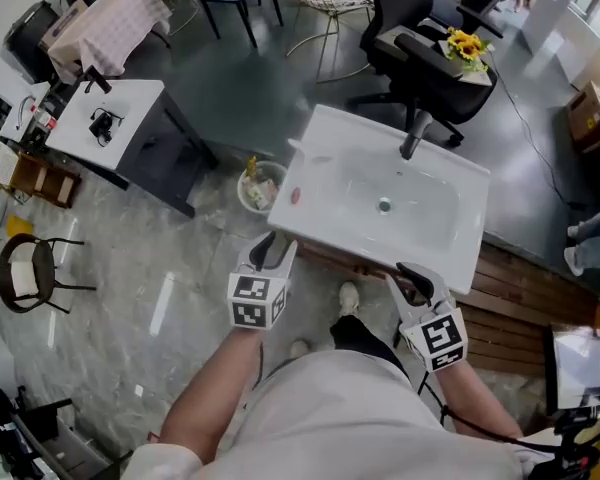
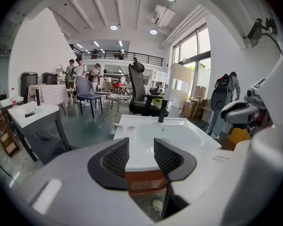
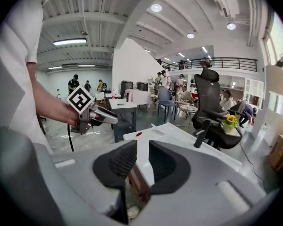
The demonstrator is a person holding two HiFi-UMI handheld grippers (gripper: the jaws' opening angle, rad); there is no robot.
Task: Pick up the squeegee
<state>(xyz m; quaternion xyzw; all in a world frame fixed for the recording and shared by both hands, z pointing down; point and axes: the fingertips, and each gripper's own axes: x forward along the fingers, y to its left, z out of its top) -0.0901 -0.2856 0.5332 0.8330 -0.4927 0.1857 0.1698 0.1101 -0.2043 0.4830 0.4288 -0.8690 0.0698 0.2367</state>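
Observation:
A white sink basin (image 1: 440, 240) with a black faucet (image 1: 412, 138) lies on a wooden stand in front of me. A small red mark (image 1: 296, 196) sits on its left rim, and a thin white piece (image 1: 297, 146) sticks out at its far left corner. I cannot pick out a squeegee for sure. My left gripper (image 1: 271, 240) hovers open at the sink's near left edge, nothing between its jaws (image 2: 141, 147). My right gripper (image 1: 412, 271) is open and empty at the near right edge (image 3: 142, 157). The right gripper view shows the left gripper (image 3: 114, 120), the basin (image 3: 179, 136) and the faucet (image 3: 199, 136).
A round bin (image 1: 260, 186) with rubbish stands on the floor left of the sink. A white table (image 1: 105, 118) is further left. A black office chair (image 1: 420, 48) with yellow flowers (image 1: 467, 46) stands behind the sink. Wooden slats (image 1: 520, 298) run to the right.

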